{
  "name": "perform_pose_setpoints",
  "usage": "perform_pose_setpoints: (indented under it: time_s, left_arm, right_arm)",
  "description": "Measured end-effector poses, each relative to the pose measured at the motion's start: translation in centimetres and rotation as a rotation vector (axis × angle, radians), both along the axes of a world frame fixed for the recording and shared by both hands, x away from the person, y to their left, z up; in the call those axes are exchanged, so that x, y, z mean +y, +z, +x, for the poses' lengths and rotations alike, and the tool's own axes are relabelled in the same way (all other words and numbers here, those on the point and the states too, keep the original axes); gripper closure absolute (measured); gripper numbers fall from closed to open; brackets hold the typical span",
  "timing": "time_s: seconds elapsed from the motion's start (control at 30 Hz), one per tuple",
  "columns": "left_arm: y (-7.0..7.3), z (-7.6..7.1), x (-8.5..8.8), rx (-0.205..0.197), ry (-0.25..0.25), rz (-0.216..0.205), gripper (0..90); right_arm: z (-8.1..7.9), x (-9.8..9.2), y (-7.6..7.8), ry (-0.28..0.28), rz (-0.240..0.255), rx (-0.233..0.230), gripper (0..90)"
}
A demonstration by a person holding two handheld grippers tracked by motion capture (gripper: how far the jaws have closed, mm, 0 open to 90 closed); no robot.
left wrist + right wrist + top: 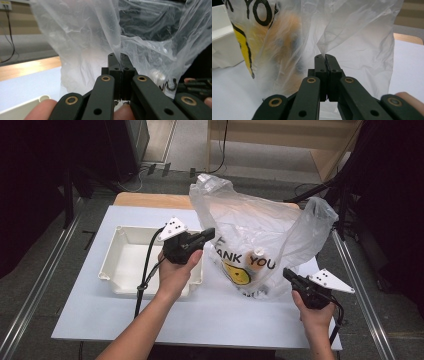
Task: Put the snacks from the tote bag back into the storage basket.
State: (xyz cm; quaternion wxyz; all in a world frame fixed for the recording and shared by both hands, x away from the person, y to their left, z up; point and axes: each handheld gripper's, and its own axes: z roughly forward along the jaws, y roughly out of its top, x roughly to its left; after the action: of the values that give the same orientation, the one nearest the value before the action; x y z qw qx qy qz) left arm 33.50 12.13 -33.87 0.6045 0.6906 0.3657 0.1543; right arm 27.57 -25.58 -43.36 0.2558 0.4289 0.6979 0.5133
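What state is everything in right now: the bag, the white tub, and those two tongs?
Plastic bag: upright, mouth open, something orange inside.
White tray: empty, flat on the table.
Left tongs: shut on the plastic bag's film.
Right tongs: shut on the plastic bag's film.

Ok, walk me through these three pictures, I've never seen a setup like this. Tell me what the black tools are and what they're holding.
A person holds a hand-held tool in each hand. The high view looks down on the table. The other two pictures come from cameras riding on each tool, looking along its black jaws. On the table are a white tray and a thin plastic bag printed THANK YOU, with something orange and fuzzy inside. The left gripper is shut on the bag's film, and the right gripper pinches another fold of it.
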Motion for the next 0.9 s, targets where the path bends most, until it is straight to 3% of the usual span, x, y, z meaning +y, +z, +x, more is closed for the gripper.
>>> perform_pose_setpoints:
  time_s: [0.13, 0.17, 0.27, 0.3, 0.37, 0.4, 0.47, 0.57, 0.6, 0.77, 0.9]
  left_arm:
    - [-0.3, -0.2, -0.1, 0.012, -0.029, 0.015, 90.0]
    - [-0.3, -0.4, -0.3, 0.006, -0.027, 0.025, 90.0]
    - [-0.4, -0.6, -0.7, 0.003, -0.032, 0.039, 90.0]
    - [-0.4, -0.6, -0.7, 0.003, -0.032, 0.039, 90.0]
    - [-0.5, -0.8, -1.1, -0.003, -0.039, 0.054, 90.0]
    - [-0.5, -0.8, -1.1, -0.003, -0.039, 0.054, 90.0]
    - [-0.7, -0.8, -1.3, -0.004, -0.041, 0.062, 90.0]
    - [-1.1, -0.9, -1.7, 0.006, -0.045, 0.067, 90.0]
    - [-1.5, -0.9, -1.9, 0.01, -0.052, 0.075, 90.0]
    - [-2.1, -1.0, -2.4, 0.02, -0.06, 0.081, 90.0]
    - [-2.3, -1.2, -2.9, 0.021, -0.073, 0.079, 90.0]
  right_arm:
    - [-0.1, 0.0, 0.2, -0.012, 0.008, -0.005, 83.7]
    - [-0.1, 0.0, 0.5, -0.02, 0.018, -0.017, 71.6]
    - [-0.3, 0.1, 1.2, -0.042, 0.037, -0.039, 52.5]
    - [-0.3, 0.1, 1.2, -0.042, 0.037, -0.039, 52.5]
    - [-0.7, 0.1, 2.5, -0.07, 0.085, -0.081, 39.6]
    - [-0.7, 0.1, 2.5, -0.07, 0.085, -0.081, 39.6]
    - [-1.2, 0.1, 3.9, -0.105, 0.106, -0.12, 26.7]
    - [-1.6, 0.2, 4.9, -0.111, 0.12, -0.142, 22.8]
    - [-1.7, 0.4, 5.8, -0.117, 0.132, -0.152, 21.4]
    - [-1.8, 0.6, 6.9, -0.095, 0.186, -0.174, 23.7]
    - [-1.8, 2.1, 7.9, -0.058, 0.181, -0.173, 20.2]
